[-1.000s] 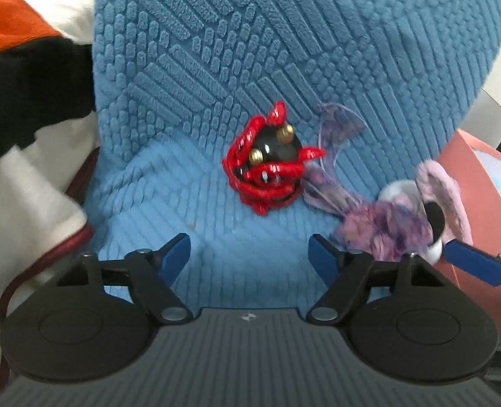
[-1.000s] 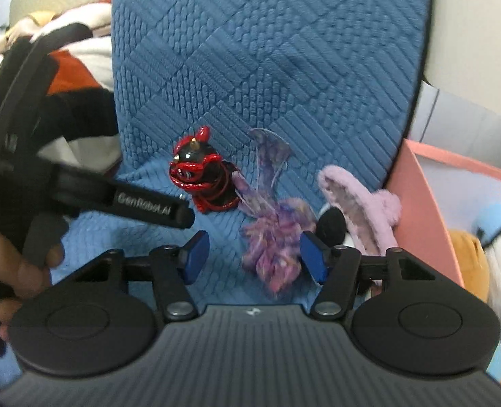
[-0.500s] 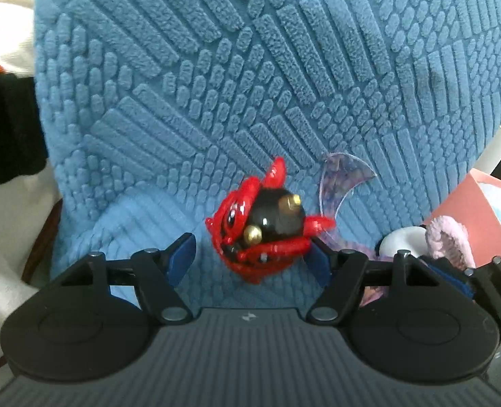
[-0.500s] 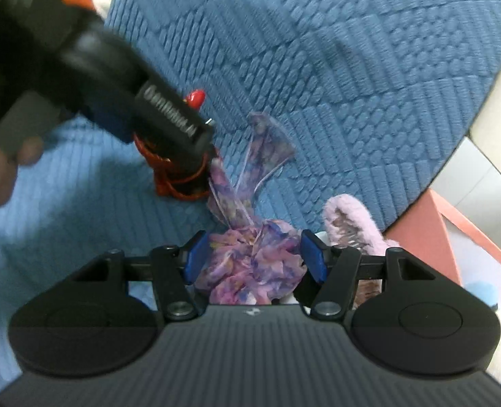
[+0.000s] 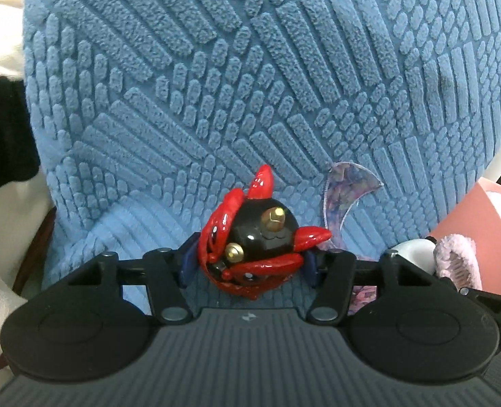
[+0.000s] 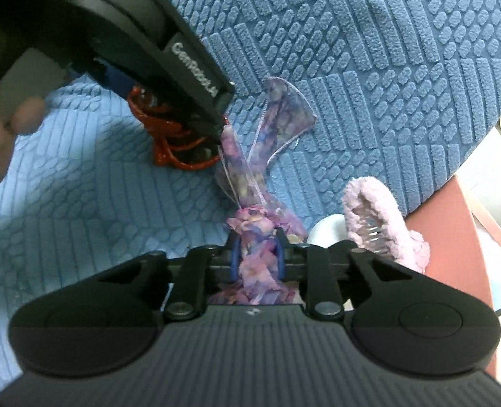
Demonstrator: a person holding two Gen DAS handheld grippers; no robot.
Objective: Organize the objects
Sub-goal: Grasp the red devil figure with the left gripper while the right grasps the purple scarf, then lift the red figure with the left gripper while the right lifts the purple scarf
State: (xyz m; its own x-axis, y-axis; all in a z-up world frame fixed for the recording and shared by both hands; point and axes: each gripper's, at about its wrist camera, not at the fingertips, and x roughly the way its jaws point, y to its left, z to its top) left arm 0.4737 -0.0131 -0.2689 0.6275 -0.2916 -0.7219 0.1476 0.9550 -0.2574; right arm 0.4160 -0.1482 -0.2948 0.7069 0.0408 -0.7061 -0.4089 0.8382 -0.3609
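left gripper (image 5: 250, 266): jaws are closing around the red-and-black figurine (image 5: 260, 237), blue pads sitting right against its sides, down on the blue textured cushion (image 5: 250, 84)

figurine count: just one, near the middle of the cushion

right gripper (image 6: 256, 257): jaws are closing, already pinching the purple floral scrunchie (image 6: 255, 237), its ribbon tails (image 6: 284, 118) trailing off to the far side

in the way: left gripper's black body is crossing the right wrist view, hiding most of the figurine

right side: one fuzzy pink hair clip (image 6: 383, 220), one white thing beside it, a pink box (image 6: 454, 237) at the cushion's edge
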